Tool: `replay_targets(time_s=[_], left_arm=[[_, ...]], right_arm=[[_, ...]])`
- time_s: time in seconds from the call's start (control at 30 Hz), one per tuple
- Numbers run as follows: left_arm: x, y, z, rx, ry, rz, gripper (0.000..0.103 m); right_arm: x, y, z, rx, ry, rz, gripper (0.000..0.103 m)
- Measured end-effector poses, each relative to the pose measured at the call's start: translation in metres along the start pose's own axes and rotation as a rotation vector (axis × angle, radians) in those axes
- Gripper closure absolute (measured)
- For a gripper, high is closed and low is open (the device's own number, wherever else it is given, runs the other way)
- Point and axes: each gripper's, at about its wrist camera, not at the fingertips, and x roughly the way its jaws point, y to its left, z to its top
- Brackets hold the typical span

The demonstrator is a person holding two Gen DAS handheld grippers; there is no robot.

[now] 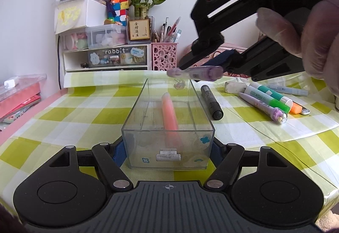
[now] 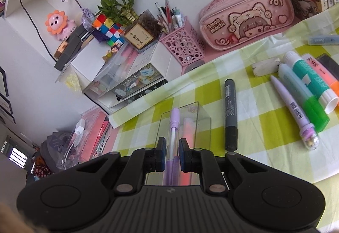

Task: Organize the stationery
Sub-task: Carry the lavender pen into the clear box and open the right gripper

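Left wrist view: clear tray (image 1: 168, 127) held at its near end between the left gripper (image 1: 168, 149) jaws, long axis running straight away from the camera, one pink highlighter (image 1: 170, 114) lying along the floor inside. Above the tray's far end, lilac pen (image 1: 195, 73) carried crosswise by the right gripper (image 1: 211, 65), not yet lowered in and, from this side, skewed to the tray's length. Right wrist view: same lilac pen (image 2: 174, 139) between the right gripper (image 2: 172, 155) pads, jaws narrow, though a sliver of gap shows at each side, so firmness of grip hard to judge; pen's long axis pointing forward along the fingers, tray (image 2: 203, 125) directly underneath. Probably needed before letting go: pen turned parallel to the tray and brought down beside the highlighter. Still loose on the checked worktop (image 1: 84, 106) to the right, nearer the right gripper: black marker (image 1: 211, 102), glue stick (image 1: 269, 95), second lilac pen (image 1: 262, 107), eraser (image 1: 235, 87).
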Motion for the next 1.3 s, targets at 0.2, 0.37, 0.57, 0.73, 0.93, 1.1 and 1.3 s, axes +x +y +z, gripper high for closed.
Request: replay_targets(time_s=[0.2,0.37,0.57,0.73,0.93,1.1,1.3], left_arm=[[0.0,0.0,0.0,-0.001,0.0,-0.002,0.03],[0.0,0.001,0.001,-0.006,0.0,-0.005,0.03],[0.0,0.001,0.001,-0.009,0.0,-0.006,0.03],[0.0,0.0,0.001,-0.005,0.0,-0.004,0.03],[0.0,0.0,0.0,-0.004,0.0,-0.005,0.03],[0.0,0.0,0.0,-0.005,0.0,-0.004,0.03],[0.001,0.0,0.0,-0.006,0.001,-0.005,0.03]], right_arm=[[0.027,0.007,0.0,0.003,0.04,-0.054,0.084],[0.04,0.009,0.001,0.002,0.062,-0.081,0.084],[0.046,0.009,0.003,-0.003,0.086,-0.092,0.084],[0.047,0.006,0.005,0.017,0.117,-0.035,0.082],[0.041,0.009,0.007,-0.002,0.105,-0.028,0.082],[0.028,0.009,0.01,-0.014,0.077,-0.024,0.074],[0.0,-0.004,0.02,-0.014,-0.008,-0.049,0.058]])
